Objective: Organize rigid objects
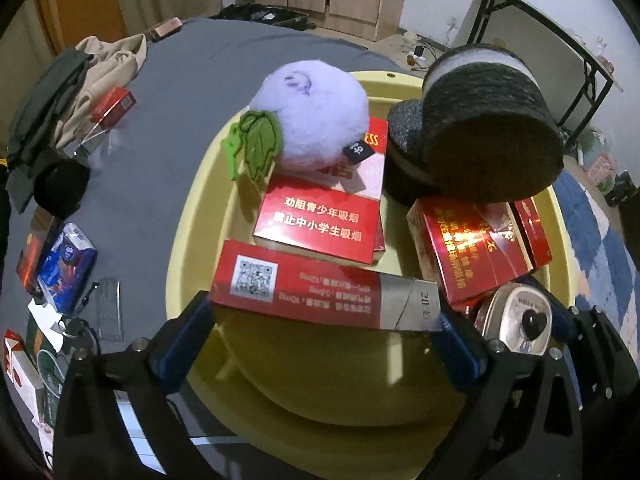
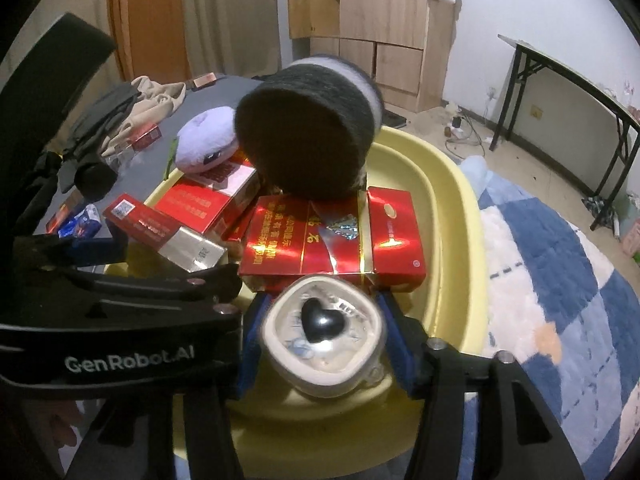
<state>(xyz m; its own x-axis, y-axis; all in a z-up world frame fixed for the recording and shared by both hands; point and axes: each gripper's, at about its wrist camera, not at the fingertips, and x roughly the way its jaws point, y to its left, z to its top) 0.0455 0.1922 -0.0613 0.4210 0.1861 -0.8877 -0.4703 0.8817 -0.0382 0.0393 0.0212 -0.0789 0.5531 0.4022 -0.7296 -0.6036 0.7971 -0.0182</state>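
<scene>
A yellow basin (image 1: 188, 216) holds several red cigarette boxes, a purple plush ball (image 1: 316, 116) and a dark yarn cone (image 1: 492, 128). My left gripper (image 1: 324, 312) stands at its widest over the basin's near rim. A long red and silver box (image 1: 320, 292) lies across between its blue pads (image 1: 200, 320), end to end, resting on the pile. My right gripper (image 2: 324, 316) hangs over the basin beside it. A cream tin with a black heart (image 2: 324, 336) sits between its fingers, blurred, just off the pads. The left gripper (image 2: 172, 256) shows at the left of the right wrist view.
The basin (image 2: 452, 208) sits on a grey bed sheet (image 1: 192, 64). Loose boxes, a blue packet (image 1: 66, 264), clothes (image 1: 108, 64) and a black cylinder (image 1: 60, 188) lie to the left. A blue and white checked blanket (image 2: 560, 280) lies to the right. A folding table (image 2: 568, 76) stands by the wall.
</scene>
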